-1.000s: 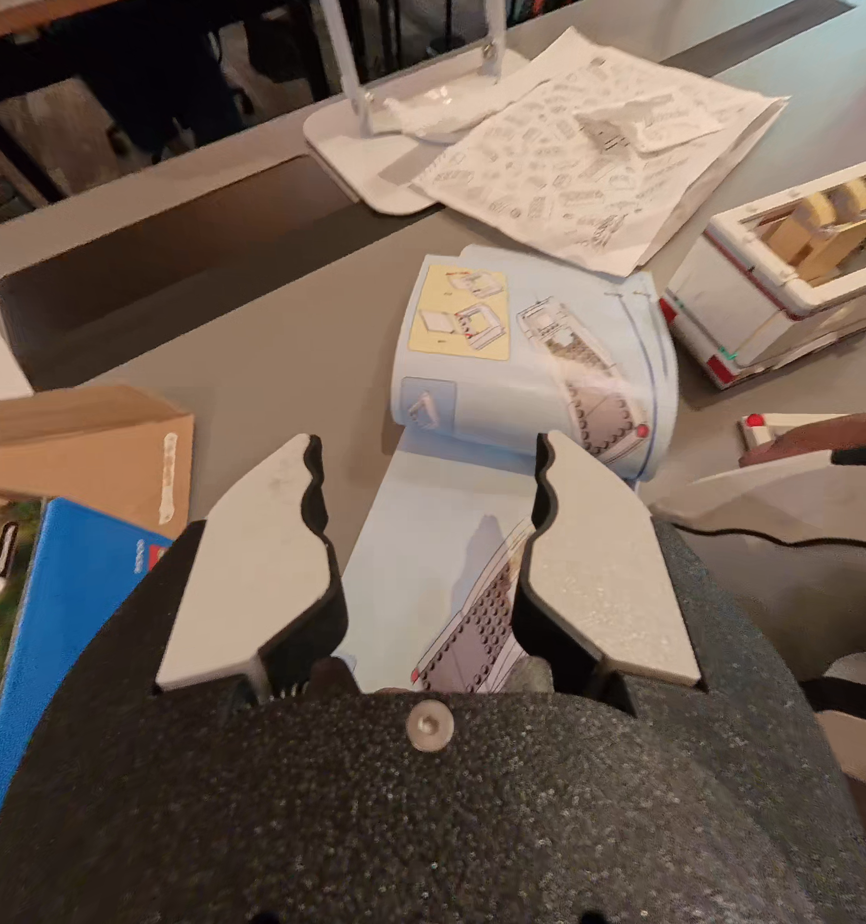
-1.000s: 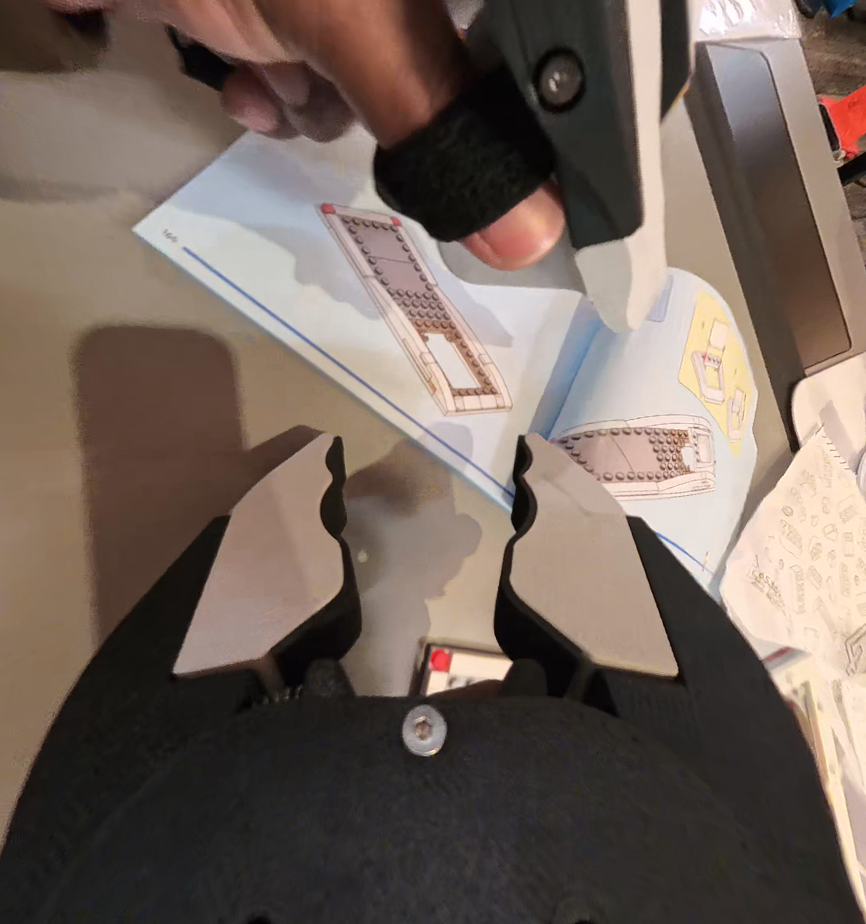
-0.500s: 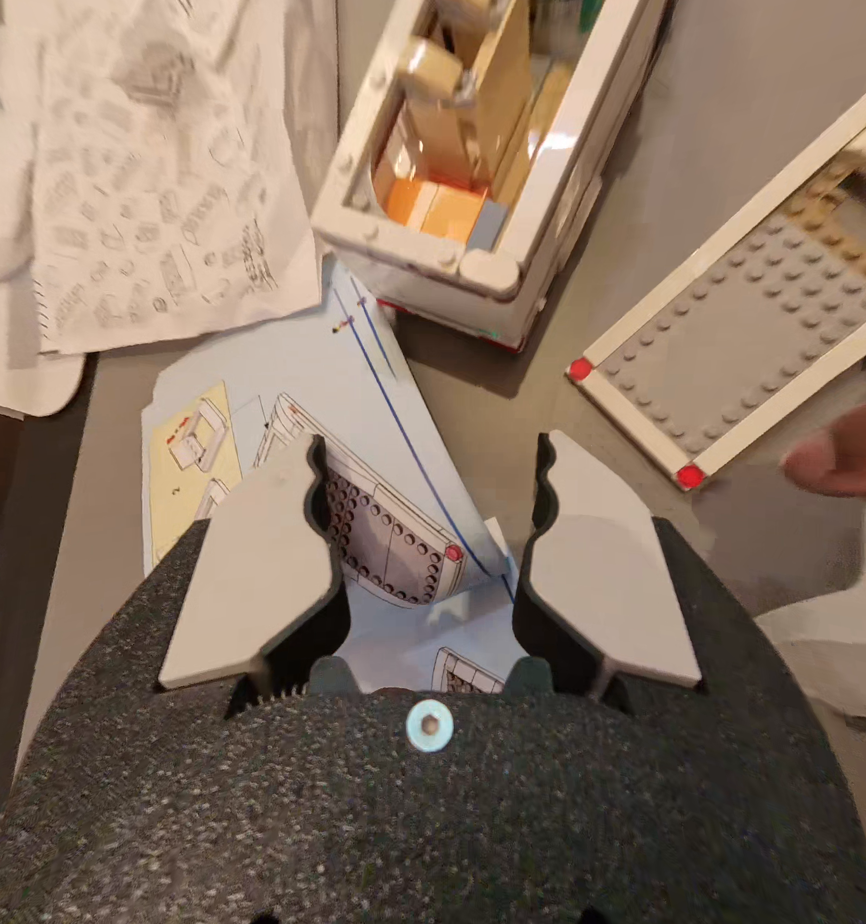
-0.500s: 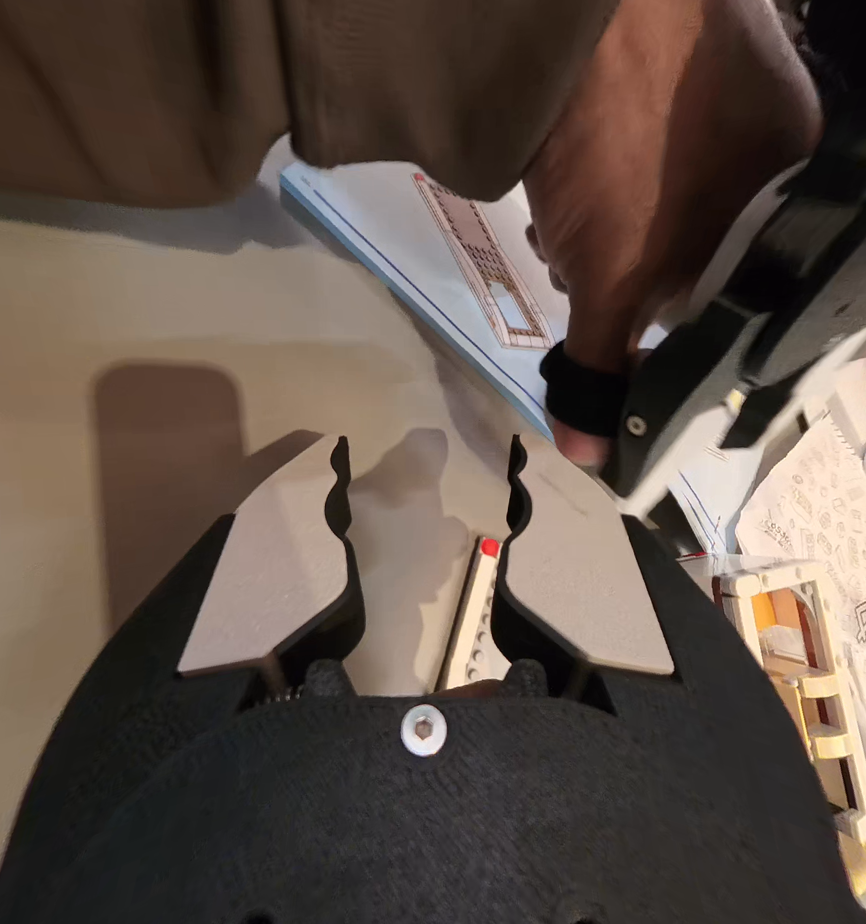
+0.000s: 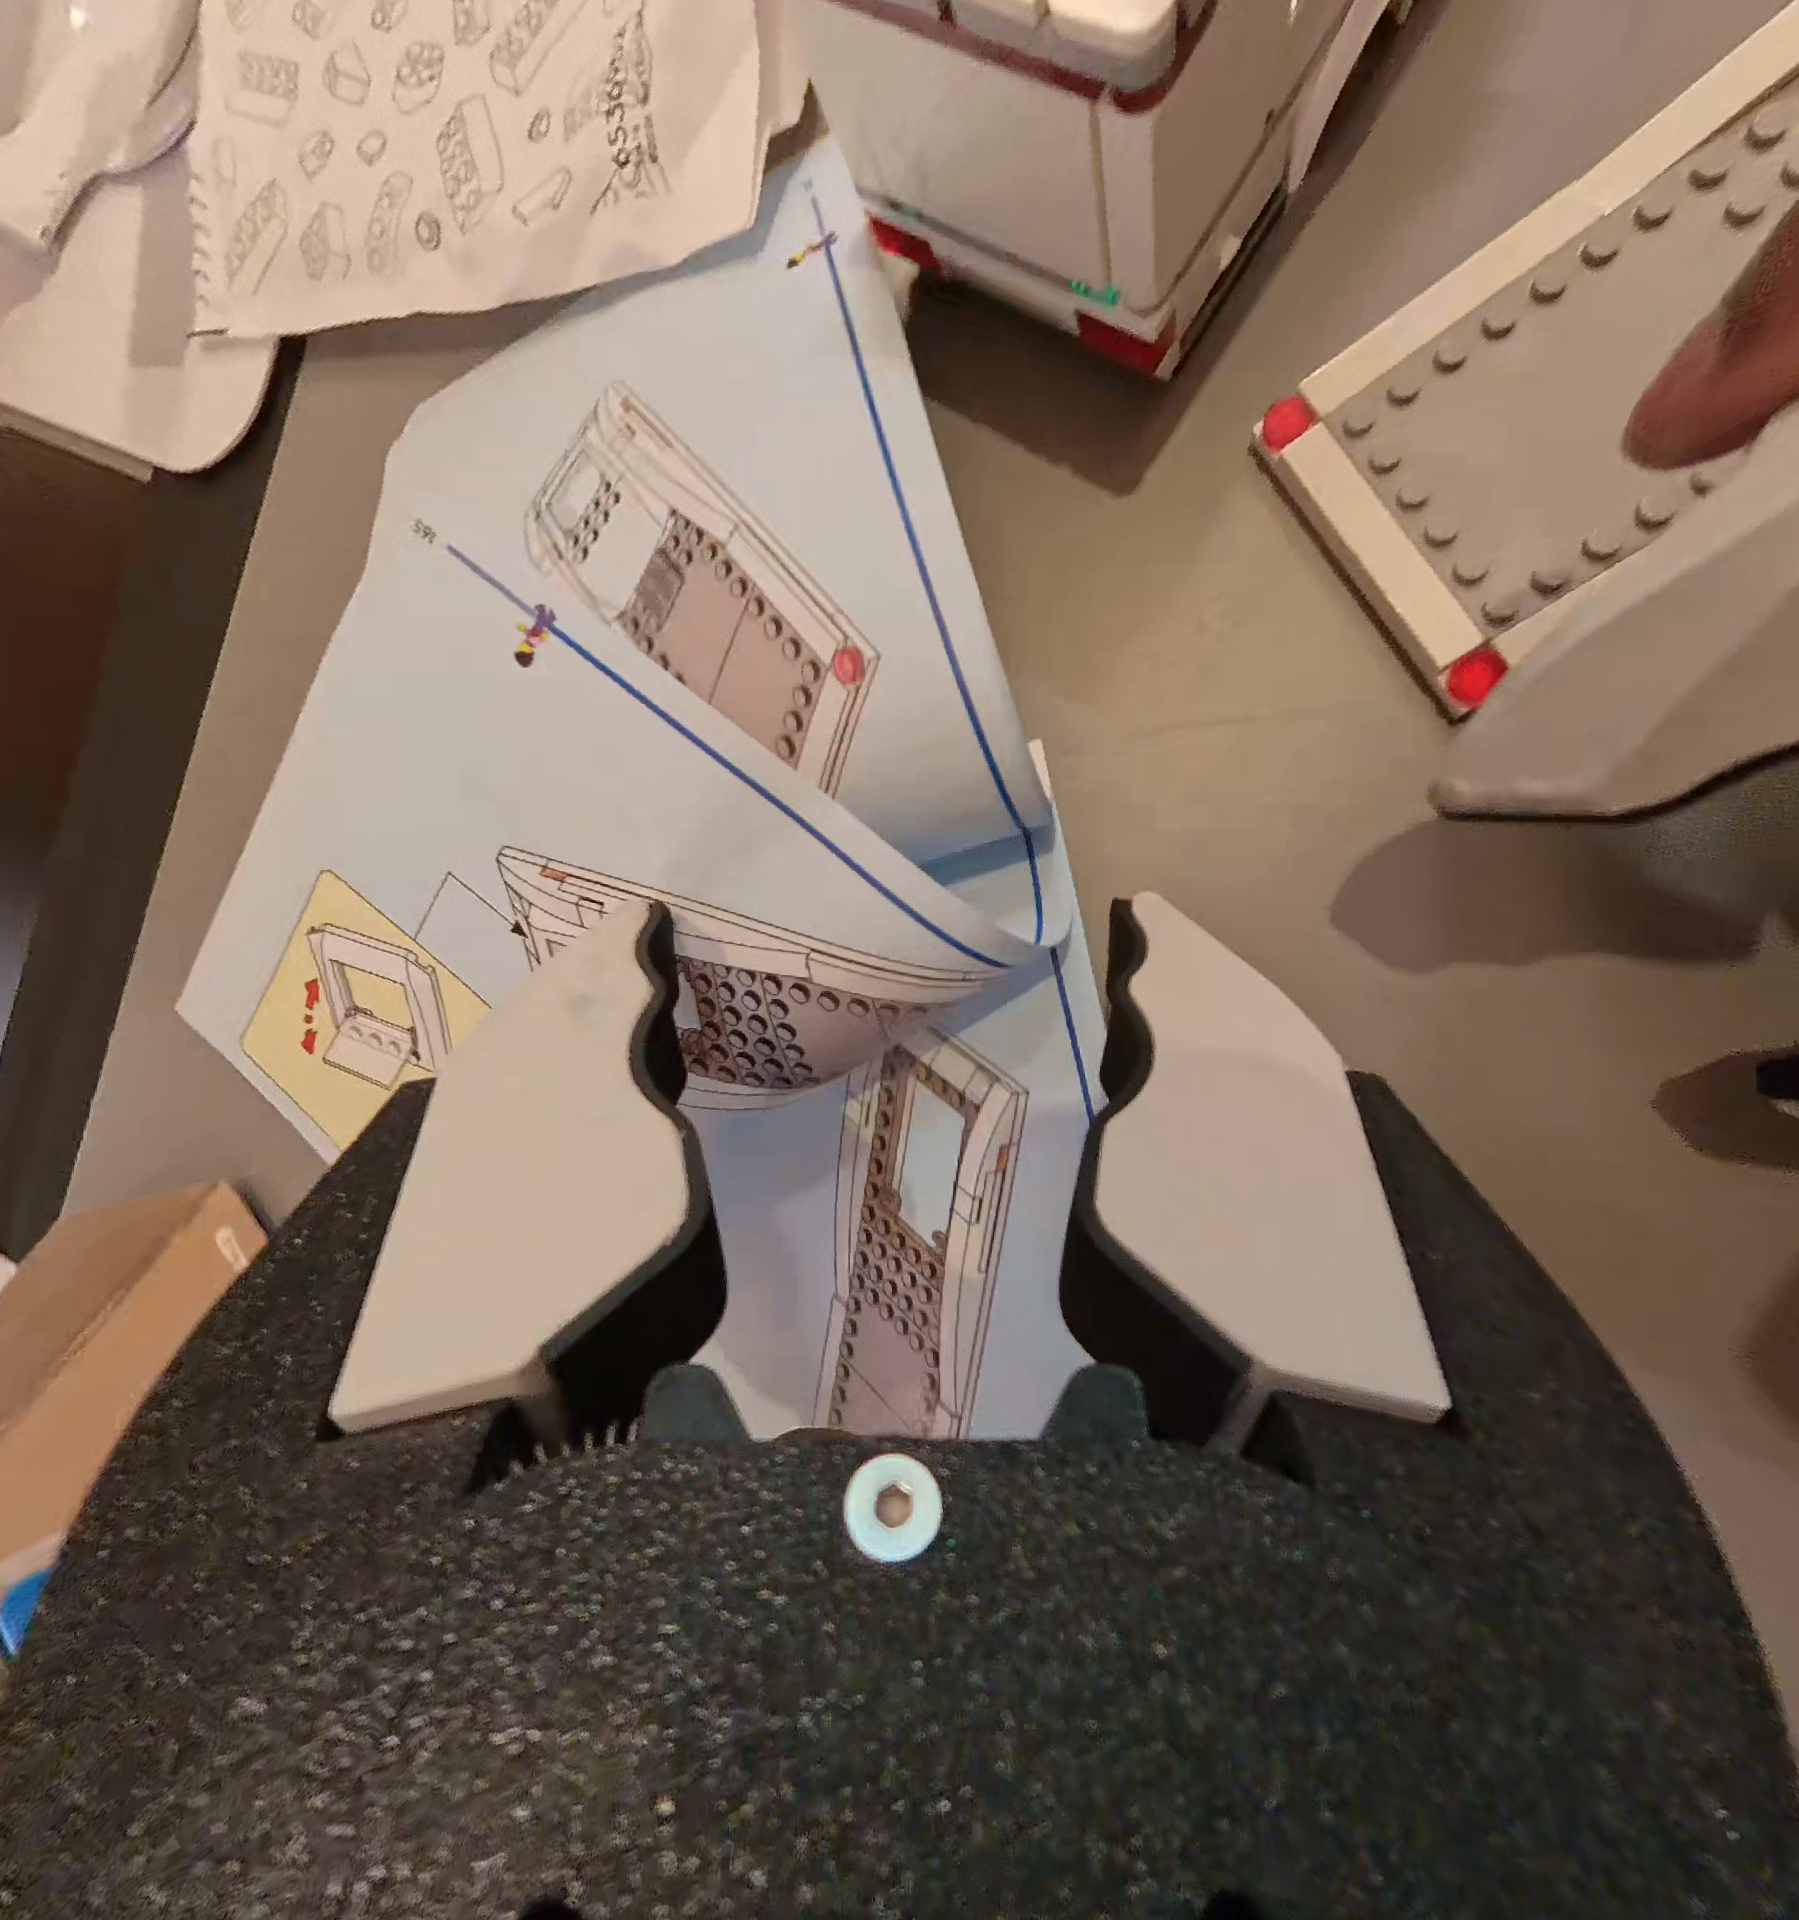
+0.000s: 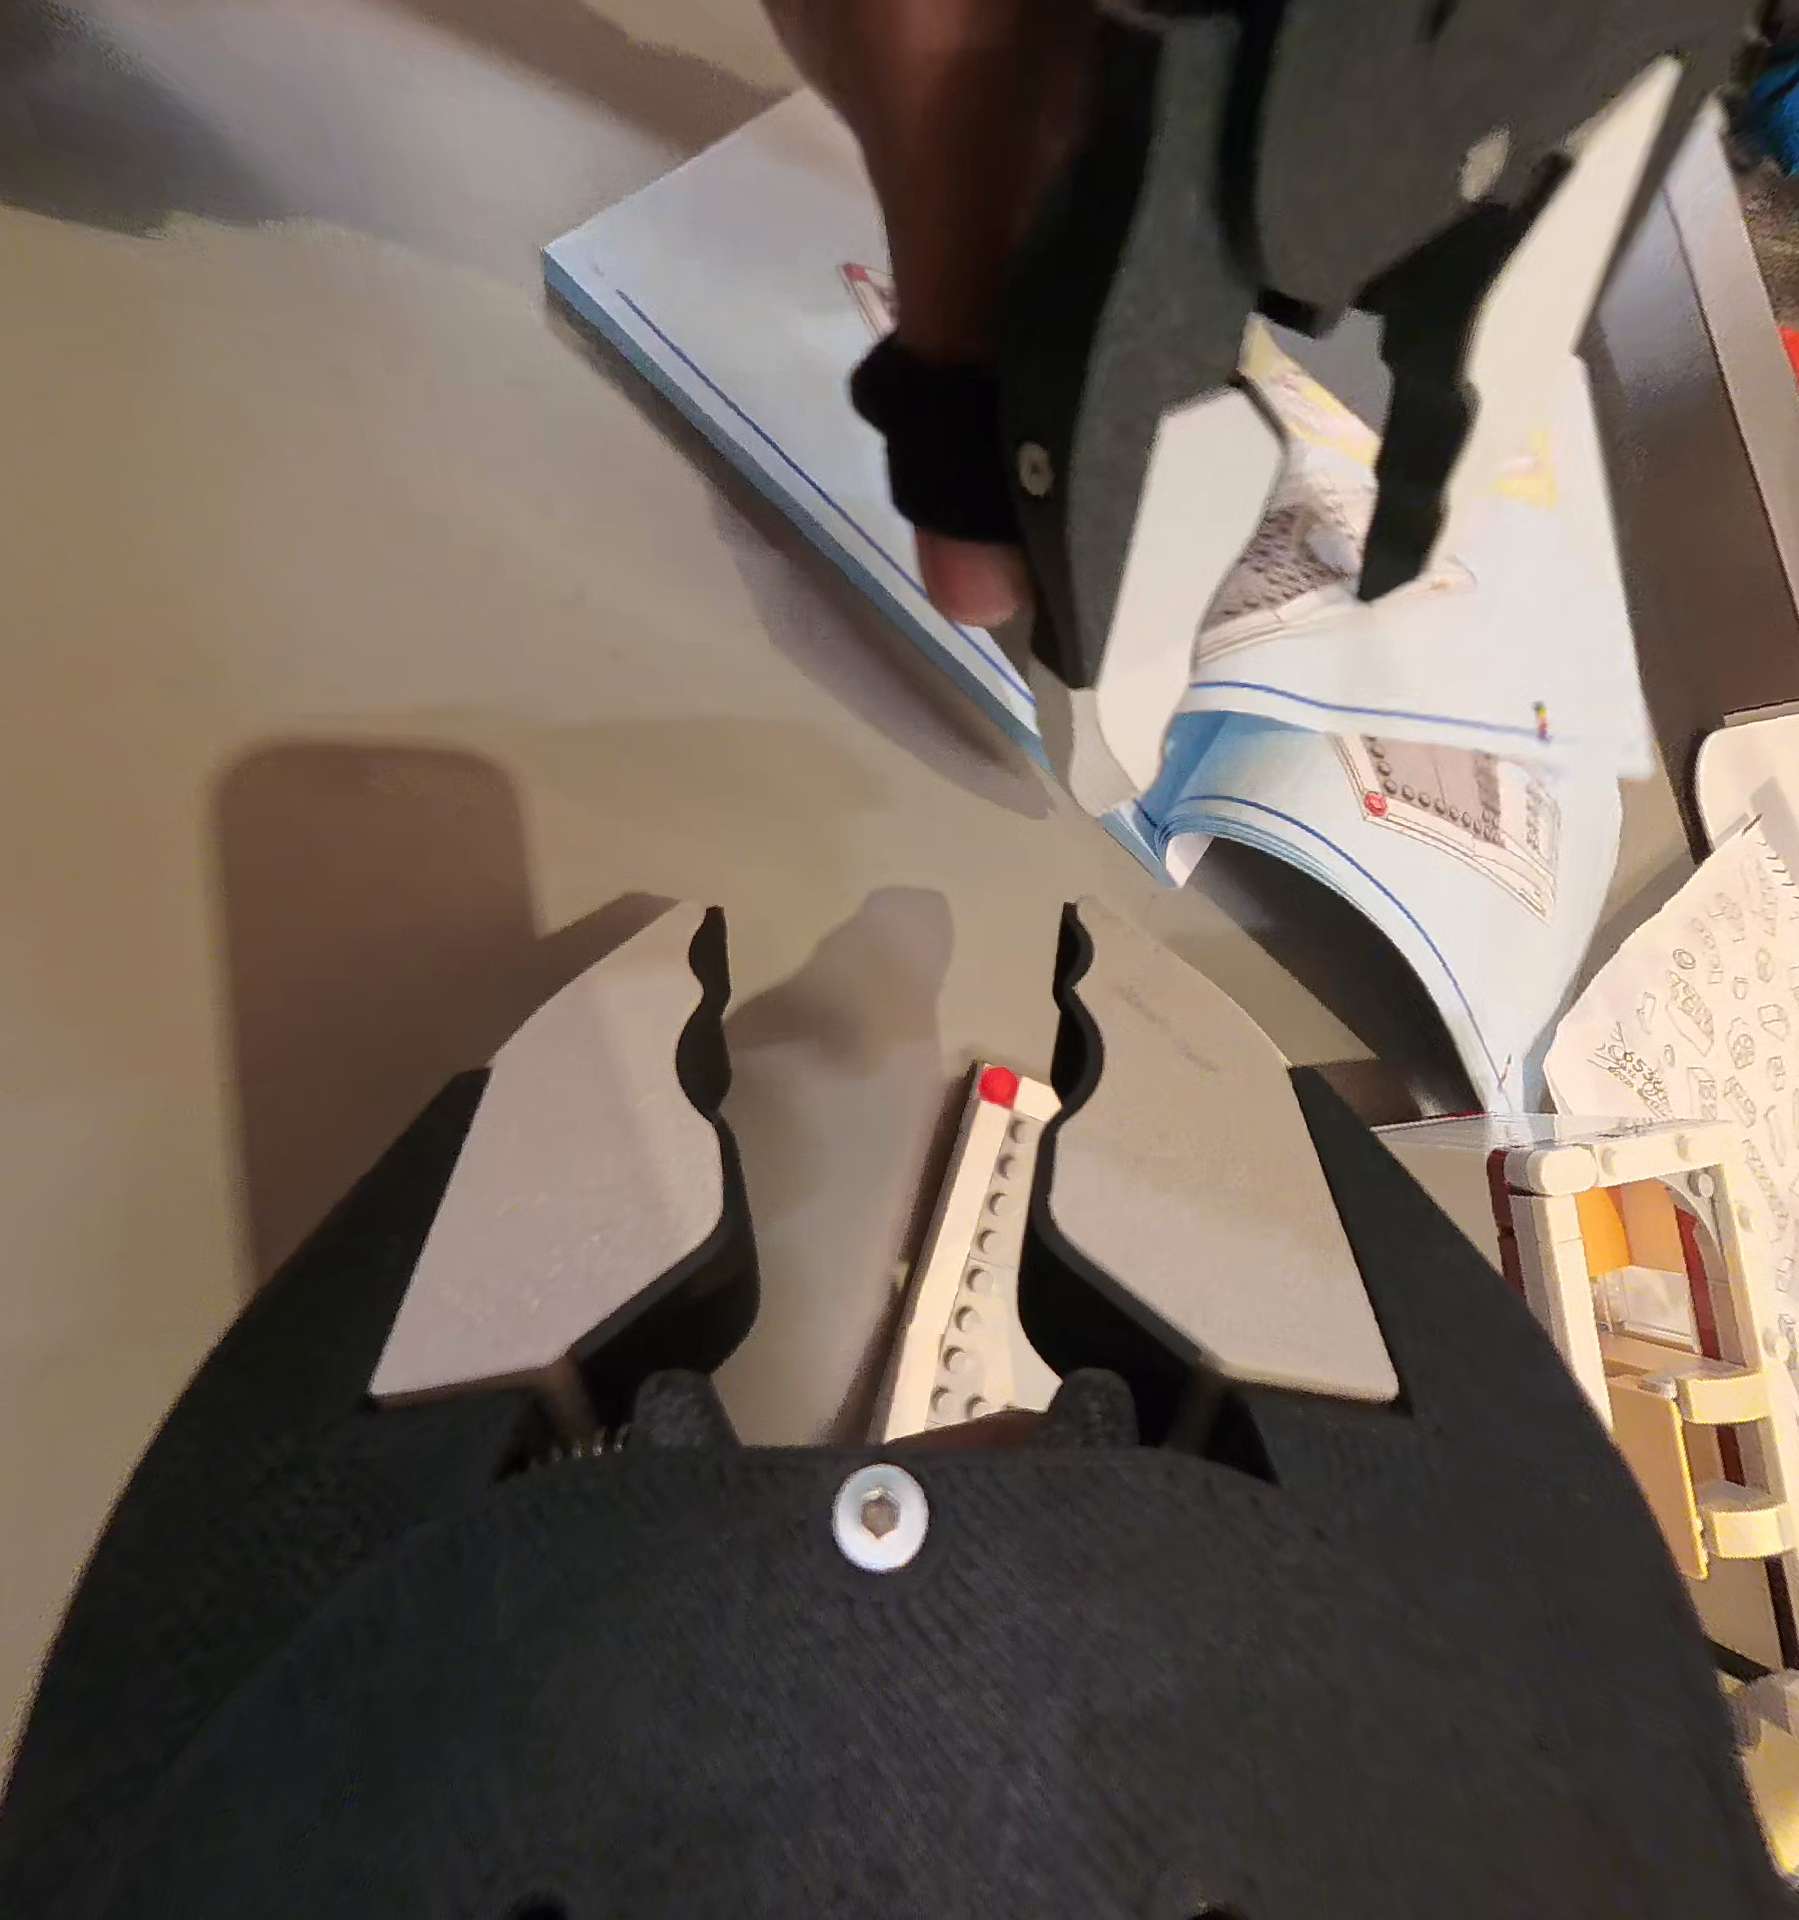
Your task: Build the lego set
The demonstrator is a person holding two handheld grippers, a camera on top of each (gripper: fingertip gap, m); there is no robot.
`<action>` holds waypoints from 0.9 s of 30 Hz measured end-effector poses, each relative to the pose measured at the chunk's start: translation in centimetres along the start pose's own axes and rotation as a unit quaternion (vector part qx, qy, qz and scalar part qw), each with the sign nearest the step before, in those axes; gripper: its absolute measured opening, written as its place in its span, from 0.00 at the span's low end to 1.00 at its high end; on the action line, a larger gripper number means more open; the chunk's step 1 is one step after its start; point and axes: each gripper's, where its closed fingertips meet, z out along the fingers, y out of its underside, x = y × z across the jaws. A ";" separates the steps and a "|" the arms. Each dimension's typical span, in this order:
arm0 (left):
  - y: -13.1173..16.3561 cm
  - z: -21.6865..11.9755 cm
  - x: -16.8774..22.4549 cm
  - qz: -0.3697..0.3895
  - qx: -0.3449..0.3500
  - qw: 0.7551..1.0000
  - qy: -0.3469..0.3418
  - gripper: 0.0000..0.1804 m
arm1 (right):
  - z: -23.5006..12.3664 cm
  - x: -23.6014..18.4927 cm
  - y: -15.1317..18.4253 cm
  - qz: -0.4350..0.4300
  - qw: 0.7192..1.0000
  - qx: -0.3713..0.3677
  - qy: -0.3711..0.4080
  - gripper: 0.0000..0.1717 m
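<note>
While the left gripper (image 5: 890,966) hangs wide apart over the open instruction booklet (image 5: 583,748), a curled page (image 5: 833,935) rises between its fingers, pressed by neither. At twelve o'clock lies a printed paper sheet (image 5: 407,135), at one a white brick model (image 5: 1061,156), at two a grey studded plate (image 5: 1560,416) under a fingertip.

From the right wrist, the right gripper (image 6: 890,966) stands open above the table (image 6: 251,520); the plate's red-cornered end (image 6: 988,1195) lies between the fingers, touching the right one. At one o'clock the other gripper meets the booklet.

The left gripper (image 5: 890,935) hangs tilted downward with its jaws spread wide, gripping nothing (a hand (image 6: 936,260) wraps its handle, one finger in a black sleeve), while the right gripper (image 6: 890,935) also stands open.
</note>
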 end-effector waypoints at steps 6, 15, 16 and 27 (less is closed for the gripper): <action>1.8 -1.6 -0.3 -0.069 0.020 0.995 -0.075 0.44 | 0.0 0.4 0.1 0.002 1.000 -0.001 0.013 0.35; 5.3 -4.5 -1.1 -0.137 0.041 0.970 -0.197 0.42 | -0.8 0.2 0.3 -0.002 1.000 0.006 0.025 0.33; 5.7 -4.3 -1.1 -0.153 0.038 0.968 -0.197 0.42 | -0.9 0.1 0.5 -0.002 1.000 0.007 0.025 0.33; 5.2 -5.6 2.1 -0.391 0.147 0.908 -0.008 0.45 | -3.5 -1.0 3.0 0.030 0.999 0.017 0.024 0.32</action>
